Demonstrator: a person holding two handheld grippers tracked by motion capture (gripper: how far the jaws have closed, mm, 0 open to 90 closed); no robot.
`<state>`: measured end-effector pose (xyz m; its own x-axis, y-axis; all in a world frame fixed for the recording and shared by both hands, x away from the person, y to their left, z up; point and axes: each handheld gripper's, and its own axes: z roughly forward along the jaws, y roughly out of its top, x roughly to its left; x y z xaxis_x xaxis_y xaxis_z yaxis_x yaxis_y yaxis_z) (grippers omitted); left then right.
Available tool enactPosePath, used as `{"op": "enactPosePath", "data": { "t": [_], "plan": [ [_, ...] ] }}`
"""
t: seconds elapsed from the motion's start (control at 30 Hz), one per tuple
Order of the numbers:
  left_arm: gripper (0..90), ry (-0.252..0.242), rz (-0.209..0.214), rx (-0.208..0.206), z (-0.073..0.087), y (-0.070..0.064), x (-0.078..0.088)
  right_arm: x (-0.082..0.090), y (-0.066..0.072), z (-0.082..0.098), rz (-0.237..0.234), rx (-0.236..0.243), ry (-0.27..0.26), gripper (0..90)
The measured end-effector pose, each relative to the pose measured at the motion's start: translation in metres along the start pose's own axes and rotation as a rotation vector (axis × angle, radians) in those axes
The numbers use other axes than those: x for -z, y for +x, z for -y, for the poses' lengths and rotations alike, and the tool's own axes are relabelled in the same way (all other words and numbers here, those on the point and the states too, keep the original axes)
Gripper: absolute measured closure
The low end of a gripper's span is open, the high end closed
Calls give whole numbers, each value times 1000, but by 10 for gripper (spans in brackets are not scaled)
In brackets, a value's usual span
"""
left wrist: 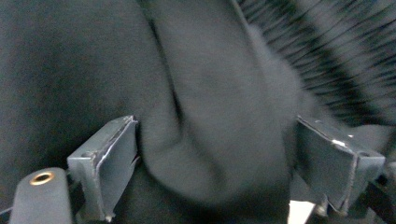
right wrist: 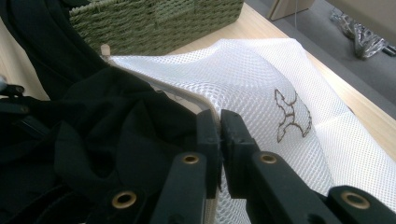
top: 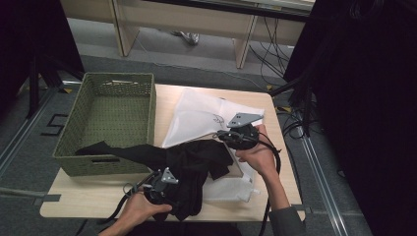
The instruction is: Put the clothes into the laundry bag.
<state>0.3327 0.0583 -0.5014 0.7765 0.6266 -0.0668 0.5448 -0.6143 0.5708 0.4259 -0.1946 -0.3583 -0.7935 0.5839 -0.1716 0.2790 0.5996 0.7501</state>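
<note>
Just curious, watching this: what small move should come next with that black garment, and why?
Probably close the left gripper on the black garment: its jaws stand open with a fold of cloth between them, while the right gripper pinches the white mesh laundry bag open at its rim, ready for stuffing.

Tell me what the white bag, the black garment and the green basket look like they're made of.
White bag: fine synthetic-looking mesh, judging by its tiny open holes, with a printed or stitched emblem. Black garment: soft matte fabric that folds and drapes loosely; the fibre is unclear. Green basket: woven cord or rope-like strands, seemingly paper or grass, dull finish.
</note>
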Motion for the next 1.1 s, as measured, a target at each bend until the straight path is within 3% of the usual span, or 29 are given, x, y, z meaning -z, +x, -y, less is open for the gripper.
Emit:
{"op": "enactPosePath", "data": {
  "t": [0.03,0.07,0.1,0.13,0.2,0.27,0.37,0.4,0.43,0.47,0.5,0.57,0.6,0.63,0.7,0.83,0.87,0.93,1.0,1.03,1.1],
  "plan": [
    [299,-22,-39,-62,-2,-2,-1,0,0,0,0,2,4,876],
    [421,-24,-39,-100,-5,-1,0,0,2,0,-8,-10,9,875],
    [571,-44,-45,-88,-8,-3,-1,-1,2,0,-9,-8,10,876],
    [680,-36,-55,-129,-10,-2,-1,-1,2,0,-9,-9,10,876],
    [796,-51,-49,-118,-15,-2,-2,-2,3,0,-13,6,13,876],
    [816,-74,-29,-115,-24,1,3,-2,4,-1,-4,9,9,876],
    [820,-164,-44,-84,-47,2,14,-1,5,-3,-17,-4,9,876],
    [820,-184,-46,-103,-58,4,17,-1,6,-3,-14,-4,12,876],
    [821,-210,-43,-78,-71,5,20,-1,6,-4,-14,2,8,876],
    [821,-234,-41,-54,-88,7,17,-2,6,-4,-7,6,4,876],
    [821,-234,-41,-54,-88,7,17,-2,6,-4,-7,6,4,876],
    [821,-258,-82,-31,-106,13,7,-1,6,-4,-10,4,4,876],
    [821,-276,-86,-2,-111,16,0,0,7,-4,-8,-22,9,876],
    [820,-293,-90,37,-115,19,-8,0,4,-4,-16,8,-5,877],
    [813,-302,-113,84,-118,20,-23,0,4,-3,-17,-2,4,876],
    [721,-285,-124,115,-117,17,-43,0,4,-1,-8,-11,7,876],
    [686,-271,-120,94,-115,18,-44,-1,3,-1,-9,-10,8,876],
    [576,-256,-108,89,-111,17,-43,-1,3,0,-12,-14,11,876],
    [459,-233,-61,85,-106,13,-37,-1,3,0,-21,-22,12,876],
    [406,-225,-54,62,-102,10,-29,0,3,0,-19,-23,19,876],
    [303,-228,-36,54,-95,7,-15,0,1,1,-14,-9,4,876]
  ]
}}
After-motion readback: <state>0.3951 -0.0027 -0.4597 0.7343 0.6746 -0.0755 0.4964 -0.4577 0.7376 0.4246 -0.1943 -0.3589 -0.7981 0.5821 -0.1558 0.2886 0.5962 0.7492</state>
